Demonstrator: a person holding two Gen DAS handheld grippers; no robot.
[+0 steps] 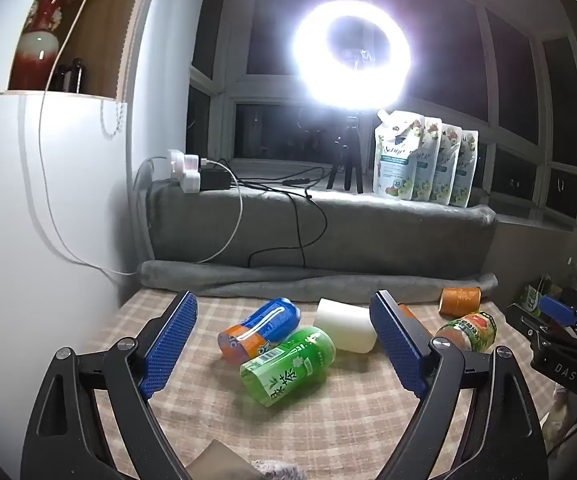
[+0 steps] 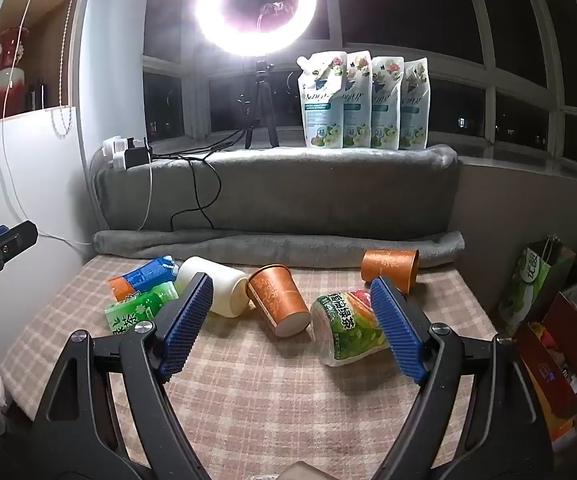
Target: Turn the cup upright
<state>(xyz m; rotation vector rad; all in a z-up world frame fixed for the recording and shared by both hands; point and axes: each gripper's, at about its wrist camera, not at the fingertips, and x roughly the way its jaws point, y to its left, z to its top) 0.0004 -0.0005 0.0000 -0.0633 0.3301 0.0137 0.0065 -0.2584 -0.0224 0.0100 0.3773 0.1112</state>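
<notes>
On the checked counter [image 2: 272, 392] six cups lie on their sides in a loose row: a blue cup [image 2: 144, 276], a green cup [image 2: 140, 308], a white cup [image 2: 216, 290], an orange cup [image 2: 278, 304], a clear cup [image 2: 348, 330] with green print, and a second orange cup [image 2: 390, 270] near the grey blanket roll [image 2: 280, 246]. None is upright yet, so the task looks barely begun. The left gripper [image 1: 284, 344] hovers with its fingers [image 1: 170, 344] spread wide and holding nothing, framing the blue and green cups; the right gripper [image 2: 292, 324] is likewise wide open and empty, with the nearer orange cup between its fingers and the clear cup just beside the right one. I judge crowding to be the main risk: the blue and green cups appear to touch, and the white cup sits just beside the nearer orange one, so closing on one cup could nudge a neighbour and set it rolling. Thin cups may also crush or squirt out if pinched hard across the wall, and a cup tilted up on the soft cloth may tip back. The clear cup stands in the way of the right finger's path. Beyond the cups stand a ring light [image 2: 256, 4] on a tripod, four pouches [image 2: 364, 100], cables [image 2: 196, 184] and a plug strip [image 2: 126, 152] on the ledge, well apart from the work.
</notes>
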